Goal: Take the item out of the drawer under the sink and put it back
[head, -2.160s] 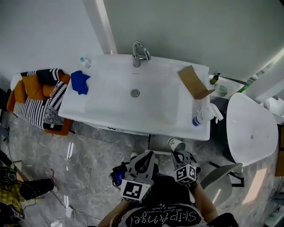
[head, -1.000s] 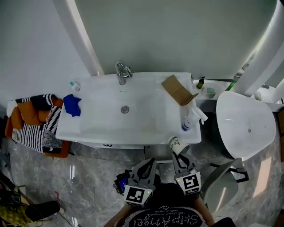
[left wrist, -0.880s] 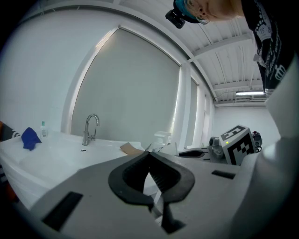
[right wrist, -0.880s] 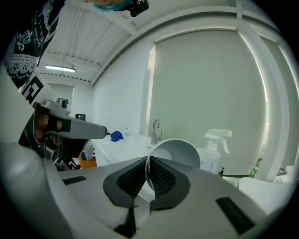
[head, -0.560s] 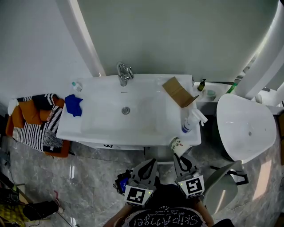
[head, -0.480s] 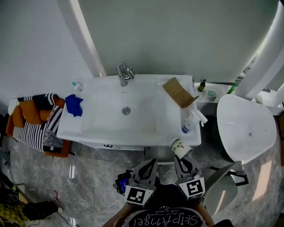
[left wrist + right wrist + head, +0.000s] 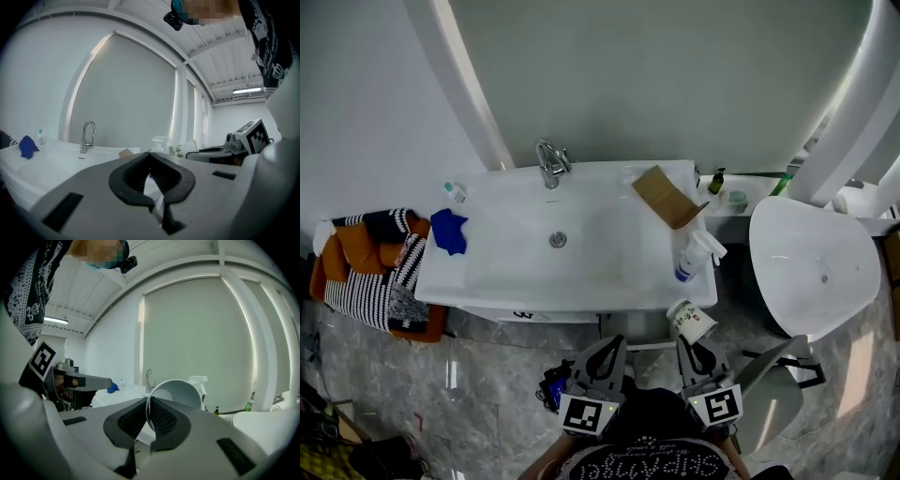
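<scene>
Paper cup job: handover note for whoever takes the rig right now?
Right tool: shut on the paper cup by its rim; the cup is tilted, held just off the front right corner of the sink.
Left tool: shut, empty, beside the right one.
Done: cup is out and in hand.
Left: put it back in the drawer under the sink; the drawer is not clearly in view.
</scene>
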`<control>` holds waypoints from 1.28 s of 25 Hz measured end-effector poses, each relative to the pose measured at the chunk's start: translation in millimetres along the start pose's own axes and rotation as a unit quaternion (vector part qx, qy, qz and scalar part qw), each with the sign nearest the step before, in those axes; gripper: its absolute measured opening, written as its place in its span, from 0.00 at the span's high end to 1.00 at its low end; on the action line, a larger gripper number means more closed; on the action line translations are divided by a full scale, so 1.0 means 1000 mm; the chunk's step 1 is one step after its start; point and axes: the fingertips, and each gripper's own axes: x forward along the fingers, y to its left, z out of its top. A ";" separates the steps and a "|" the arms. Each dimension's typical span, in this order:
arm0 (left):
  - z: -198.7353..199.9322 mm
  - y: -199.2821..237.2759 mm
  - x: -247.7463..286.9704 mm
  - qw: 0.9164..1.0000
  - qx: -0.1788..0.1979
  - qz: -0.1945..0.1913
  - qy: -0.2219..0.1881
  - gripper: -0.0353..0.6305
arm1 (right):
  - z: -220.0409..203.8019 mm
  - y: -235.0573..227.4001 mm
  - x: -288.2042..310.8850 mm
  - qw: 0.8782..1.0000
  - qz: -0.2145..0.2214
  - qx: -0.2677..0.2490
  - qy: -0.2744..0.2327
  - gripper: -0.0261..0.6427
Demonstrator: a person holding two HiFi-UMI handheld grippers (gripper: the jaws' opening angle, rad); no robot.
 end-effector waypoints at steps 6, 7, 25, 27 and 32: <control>0.006 -0.005 0.002 1.000 -0.002 -0.006 -0.011 0.94 | 0.001 -0.002 -0.010 1.000 -0.007 -0.001 -0.010 0.92; 0.006 -0.005 0.001 1.000 -0.002 -0.007 -0.011 0.94 | 0.001 -0.001 -0.010 1.000 -0.005 -0.001 -0.009 0.92; 0.000 -0.016 -0.005 0.999 0.022 -0.030 0.000 0.94 | -0.002 0.014 -0.011 1.000 -0.003 -0.010 0.011 0.92; -0.002 -0.020 -0.007 0.998 0.040 -0.040 0.006 0.94 | -0.003 0.017 -0.011 1.000 0.001 -0.012 0.011 0.92; -0.009 -0.029 -0.010 0.996 0.062 -0.059 0.030 0.94 | -0.006 0.023 -0.008 1.000 0.011 -0.017 0.016 0.92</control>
